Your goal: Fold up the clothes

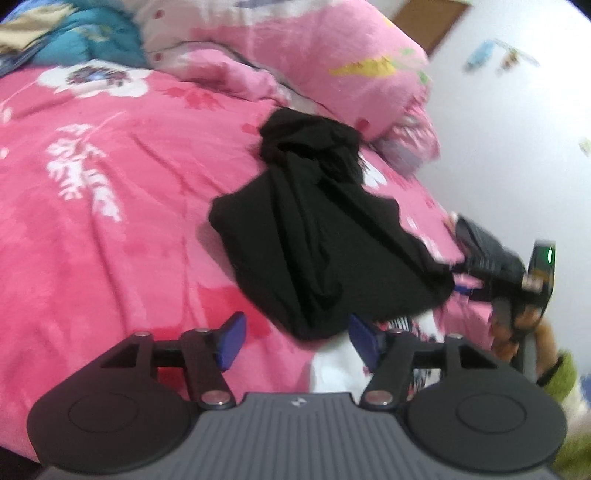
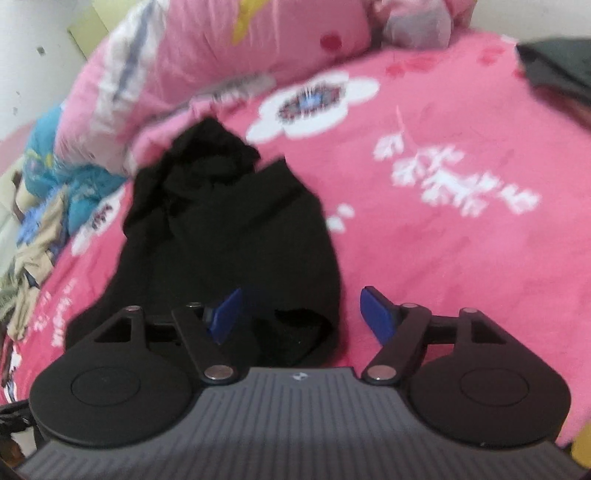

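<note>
My left gripper (image 1: 297, 341) hangs over the bed (image 1: 110, 221) with its blue fingers (image 1: 232, 341) spread apart and nothing between them. The black garment (image 1: 314, 236) lies crumpled on the pink flowered sheet just ahead of them, bunched and twisted at its far end, wider at the near end. My right gripper (image 2: 301, 317) is spread too; its left finger (image 2: 225, 314) is over the garment's near hem, its right finger (image 2: 376, 317) over bare sheet, and neither is closed on cloth. From the left view that right gripper shows at the garment's right edge, blurred.

Beyond the garment a big pink pillow (image 1: 325, 55) lies against the bunched end, so the far side is crowded. A blue quilt (image 1: 92, 33) sits in the far corner beside it. In the right view a heap of tan and patterned cloth (image 2: 33, 258) lies by the bed's left edge, and a dark folded thing (image 2: 557, 70) rests on the sheet at the far right, well apart from the garment. A white wall (image 1: 517, 129) with small stickers stands past the bed.
</note>
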Motion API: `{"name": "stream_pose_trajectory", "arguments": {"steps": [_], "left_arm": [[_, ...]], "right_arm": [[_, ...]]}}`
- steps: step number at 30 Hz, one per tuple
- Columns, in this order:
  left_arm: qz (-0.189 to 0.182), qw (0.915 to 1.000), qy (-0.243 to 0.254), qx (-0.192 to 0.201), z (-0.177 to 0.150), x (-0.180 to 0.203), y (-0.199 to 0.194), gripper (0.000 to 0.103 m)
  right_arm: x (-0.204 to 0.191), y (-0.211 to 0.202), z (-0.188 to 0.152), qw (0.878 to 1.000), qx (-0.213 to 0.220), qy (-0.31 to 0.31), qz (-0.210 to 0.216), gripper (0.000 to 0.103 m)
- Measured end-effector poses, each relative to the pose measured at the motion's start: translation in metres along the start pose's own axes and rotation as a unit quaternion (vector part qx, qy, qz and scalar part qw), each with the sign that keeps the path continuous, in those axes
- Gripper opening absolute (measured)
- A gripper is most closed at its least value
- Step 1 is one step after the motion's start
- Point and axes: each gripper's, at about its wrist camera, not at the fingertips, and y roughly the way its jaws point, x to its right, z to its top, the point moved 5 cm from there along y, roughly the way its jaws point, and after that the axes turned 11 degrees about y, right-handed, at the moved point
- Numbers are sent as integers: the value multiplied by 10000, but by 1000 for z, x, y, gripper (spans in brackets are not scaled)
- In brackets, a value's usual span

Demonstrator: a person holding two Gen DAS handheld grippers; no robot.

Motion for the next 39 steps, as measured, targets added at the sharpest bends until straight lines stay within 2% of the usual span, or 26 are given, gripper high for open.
{"name": "stream_pose_trajectory", "arguments": {"steps": [4, 8, 9, 10, 11, 12, 13, 14, 15, 17, 19, 22, 28, 33, 36, 39], "left_arm": [[1, 9991, -404, 115, 12, -14, 16, 69], [-82, 9987, -505, 55, 21, -17, 42, 64], [-24, 9990, -447, 23, 22, -16, 47, 57], [63, 9993, -360, -11, 23, -15, 52, 43], [183, 9995, -245, -55, 24, -14, 56, 35], [325, 9994, -110, -106, 24, -12, 58, 18], [467, 9988, 25, -157, 24, -10, 61, 12], [523, 9985, 92, -154, 24, -9, 61, 11], [516, 9985, 110, -112, 25, -7, 60, 7], [453, 9988, 146, 70, 29, -2, 52, 6], [351, 9987, 135, 350, 39, 1, 38, 6], [140, 9948, 141, 998, 67, 8, 7, 5], [-260, 9745, 409, 2189, 143, 27, -60, 5], [-503, 9506, 676, 2989, 212, 53, -103, 5], [-585, 9327, 796, 3470, 252, 69, -128, 5], [-531, 9247, 773, 3689, 280, 81, -144, 5]], "right_arm": [[-9, 18, 0, 9996, -88, -253, 94, 65], [-9, 17, -1, 9995, -122, -233, 193, 57], [-8, 18, -1, 9995, -120, -231, 166, 55], [-6, 19, 0, 9996, -117, -223, 139, 51], [-3, 20, 1, 9997, -102, -166, 115, 46], [-1, 21, 2, 9998, -75, -135, 92, 42], [0, 22, 3, 9999, -31, -120, 62, 31], [2, 23, 4, 9999, 13, -104, 33, 19], [2, 23, 5, 9999, 62, -88, 22, 15], [-7, 9, 19, 9992, 234, -45, 323, 8], [-16, -5, 32, 9972, 406, -1, 624, 7], [-30, -26, 52, 9920, 663, 64, 1074, 6], [-57, -71, 92, 9733, 1171, 195, 1964, 6], [-84, -115, 134, 9511, 1603, 96, 2639, 6], [-112, -142, 165, 9401, 1844, -104, 2865, 6], [-130, -165, 197, 9332, 2067, -197, 2932, 6]]}}
